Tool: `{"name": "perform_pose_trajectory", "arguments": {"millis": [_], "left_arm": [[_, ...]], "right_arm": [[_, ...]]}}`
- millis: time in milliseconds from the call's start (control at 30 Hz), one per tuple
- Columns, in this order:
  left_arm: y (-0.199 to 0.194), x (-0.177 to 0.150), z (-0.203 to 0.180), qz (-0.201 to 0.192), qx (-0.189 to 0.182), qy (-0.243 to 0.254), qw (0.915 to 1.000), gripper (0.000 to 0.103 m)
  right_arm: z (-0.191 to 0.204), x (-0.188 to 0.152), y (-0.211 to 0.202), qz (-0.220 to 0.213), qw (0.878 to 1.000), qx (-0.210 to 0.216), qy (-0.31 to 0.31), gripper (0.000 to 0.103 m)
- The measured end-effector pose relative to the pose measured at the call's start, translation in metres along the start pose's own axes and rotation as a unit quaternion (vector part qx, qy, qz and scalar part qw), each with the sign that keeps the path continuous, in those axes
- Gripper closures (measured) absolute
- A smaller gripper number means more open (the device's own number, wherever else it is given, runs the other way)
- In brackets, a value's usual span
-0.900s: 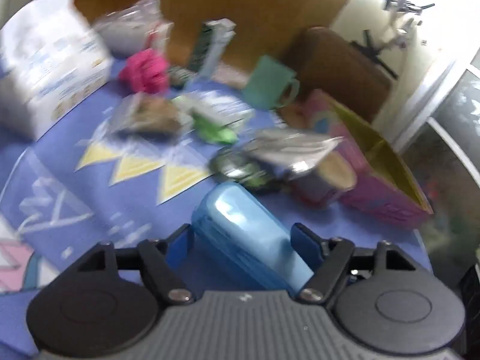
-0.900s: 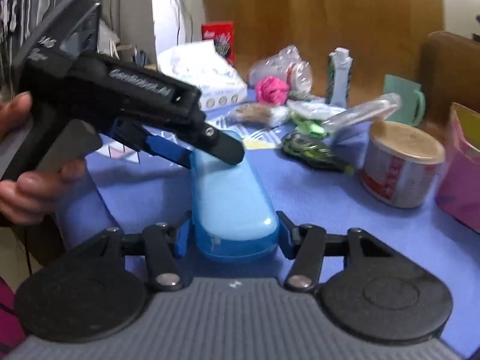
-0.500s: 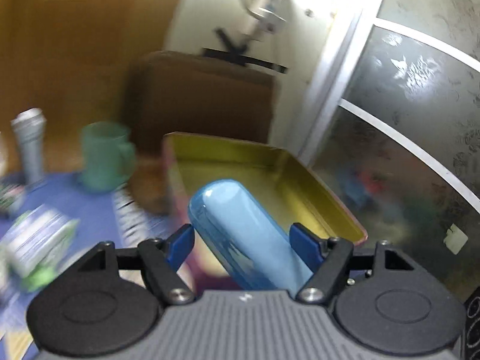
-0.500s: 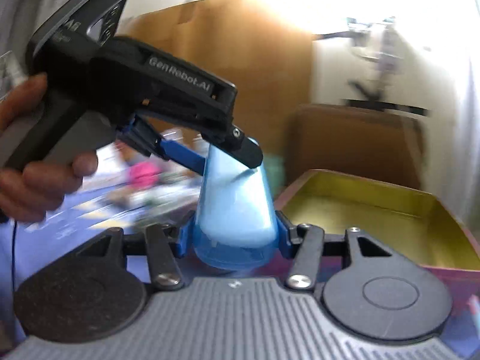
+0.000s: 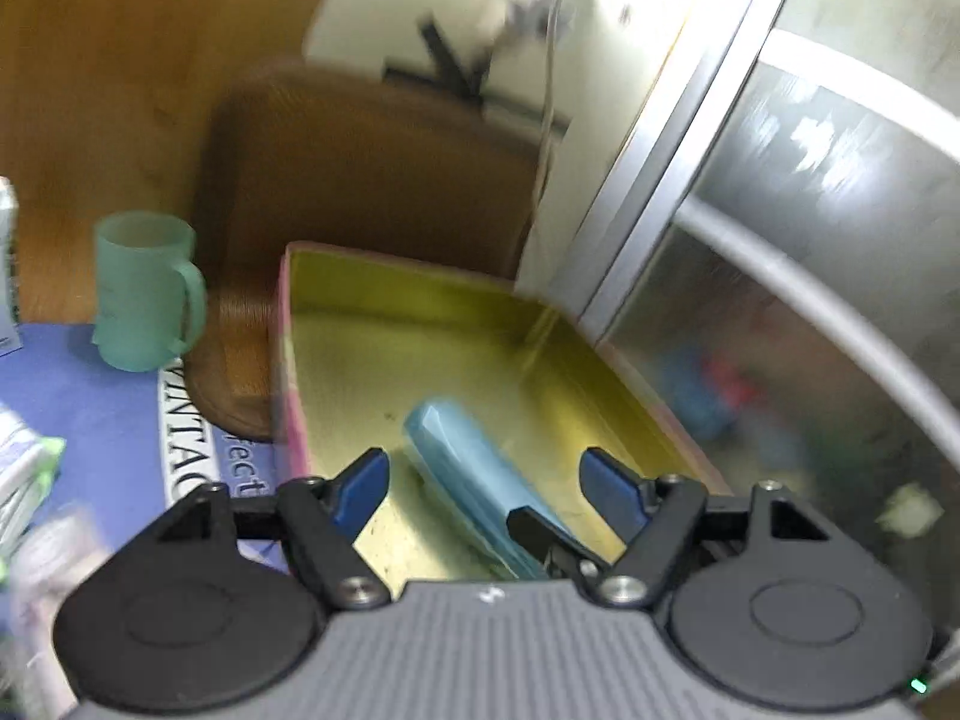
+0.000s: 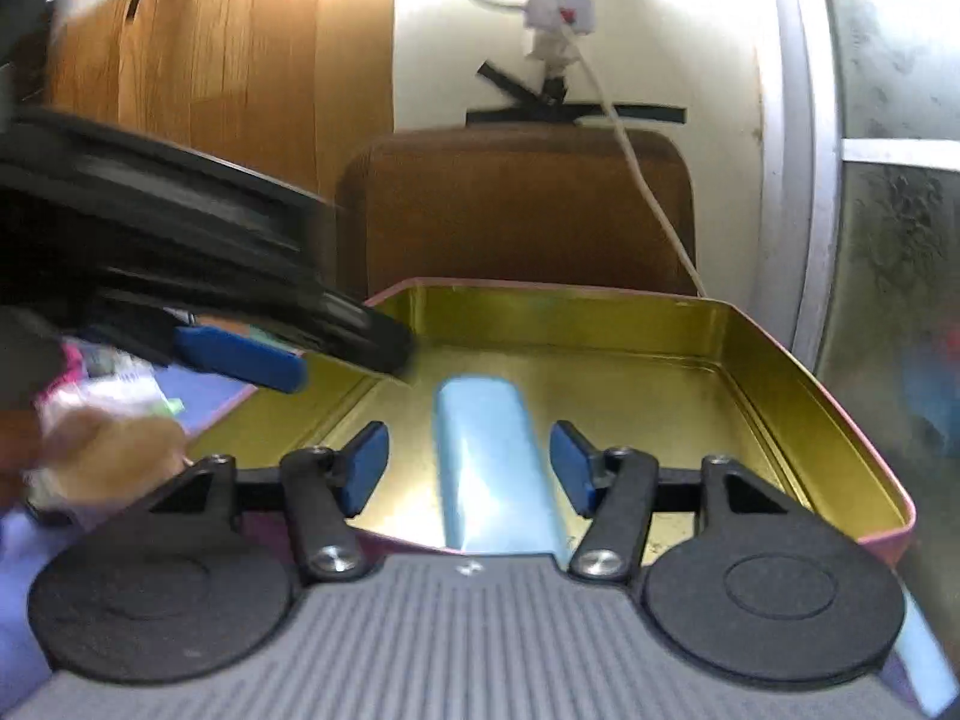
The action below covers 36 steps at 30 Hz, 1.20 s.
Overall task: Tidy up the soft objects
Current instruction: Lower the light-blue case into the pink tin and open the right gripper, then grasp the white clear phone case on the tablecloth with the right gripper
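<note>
A light-blue oblong case (image 5: pixel 474 468) (image 6: pixel 492 468) lies on the floor of a pink tin (image 5: pixel 420 261) (image 6: pixel 810 372) with a gold inside. My left gripper (image 5: pixel 483 480) hangs over the tin's near left part, open, its blue pads clear of the case on both sides. My right gripper (image 6: pixel 468 462) is open too and straddles the case's near end without touching it. In the right wrist view the left gripper's black body and one blue pad (image 6: pixel 240 357) reach in from the left. A black fingertip (image 5: pixel 540 531) rests by the case in the left wrist view.
A green mug (image 5: pixel 144 294) stands on the blue tablecloth (image 5: pixel 78 384) left of the tin. A brown chair back (image 5: pixel 360 168) (image 6: pixel 516 198) rises behind it, with a white cable (image 6: pixel 630 138) hanging down. A glass door with a metal frame (image 5: pixel 690 180) closes off the right.
Both grippers carried the blue case from the table over to the tin, then let go. It now lies on the tin's floor and both pairs of jaws stand apart.
</note>
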<state>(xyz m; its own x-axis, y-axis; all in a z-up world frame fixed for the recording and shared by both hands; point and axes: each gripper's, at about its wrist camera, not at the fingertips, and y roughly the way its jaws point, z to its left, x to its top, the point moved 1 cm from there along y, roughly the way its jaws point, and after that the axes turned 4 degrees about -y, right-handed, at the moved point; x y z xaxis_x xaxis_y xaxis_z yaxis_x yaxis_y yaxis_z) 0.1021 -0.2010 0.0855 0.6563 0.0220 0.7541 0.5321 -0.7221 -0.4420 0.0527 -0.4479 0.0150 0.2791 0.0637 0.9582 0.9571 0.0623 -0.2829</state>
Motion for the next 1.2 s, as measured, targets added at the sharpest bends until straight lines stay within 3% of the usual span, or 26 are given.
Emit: {"name": "perform_pose_trajectory", "arguments": {"millis": [67,100,200,300,467,667,733,767,867,967,1067,1133,1200], "left_arm": [[-0.043,-0.005,0.017,-0.038,-0.001,-0.007,0.9993,0.027],[-0.064,-0.009,0.029,-0.055,0.013,-0.01,0.9984,0.027],[-0.116,-0.028,0.069,-0.084,0.08,-0.033,0.9927,0.027],[-0.154,-0.051,0.109,-0.089,0.146,-0.072,0.9826,0.027],[-0.19,-0.084,0.156,-0.085,0.179,-0.131,0.9714,0.027],[-0.203,-0.106,0.182,-0.082,0.17,-0.165,0.9681,0.027],[-0.207,-0.109,0.182,-0.085,0.168,-0.165,0.9681,0.027],[-0.209,-0.109,0.183,-0.087,0.168,-0.164,0.9682,0.027],[-0.219,-0.112,0.189,-0.098,0.165,-0.165,0.9674,0.027],[-0.228,-0.116,0.195,-0.107,0.164,-0.175,0.9649,0.027],[-0.23,-0.121,0.201,-0.104,0.157,-0.186,0.9642,0.027],[-0.227,-0.123,0.203,-0.098,0.152,-0.193,0.9645,0.027],[-0.225,-0.125,0.201,-0.092,0.147,-0.196,0.9651,0.027]], "right_arm": [[-0.004,0.005,-0.005,-0.005,1.0,0.009,0.02,0.042],[-0.006,0.004,-0.007,-0.01,0.998,0.057,0.022,0.043],[0.009,0.012,-0.024,-0.021,0.993,0.11,0.026,0.045],[0.043,0.023,-0.033,-0.017,0.984,0.178,0.003,0.045],[0.107,0.028,-0.015,0.016,0.963,0.268,-0.013,0.045],[0.124,0.033,0.034,0.065,0.963,0.259,0.037,0.044],[0.134,0.023,0.043,0.083,0.966,0.239,0.056,0.055],[0.138,0.024,0.051,0.097,0.963,0.244,0.066,0.075],[0.146,0.012,0.038,0.094,0.957,0.263,0.077,0.085],[0.178,0.014,-0.002,0.044,0.959,0.28,-0.014,0.087],[0.212,0.003,-0.043,0.004,0.944,0.305,-0.129,0.085],[0.236,-0.015,-0.064,-0.002,0.926,0.32,-0.2,0.079],[0.259,-0.029,-0.081,-0.001,0.917,0.314,-0.245,0.061]]}}
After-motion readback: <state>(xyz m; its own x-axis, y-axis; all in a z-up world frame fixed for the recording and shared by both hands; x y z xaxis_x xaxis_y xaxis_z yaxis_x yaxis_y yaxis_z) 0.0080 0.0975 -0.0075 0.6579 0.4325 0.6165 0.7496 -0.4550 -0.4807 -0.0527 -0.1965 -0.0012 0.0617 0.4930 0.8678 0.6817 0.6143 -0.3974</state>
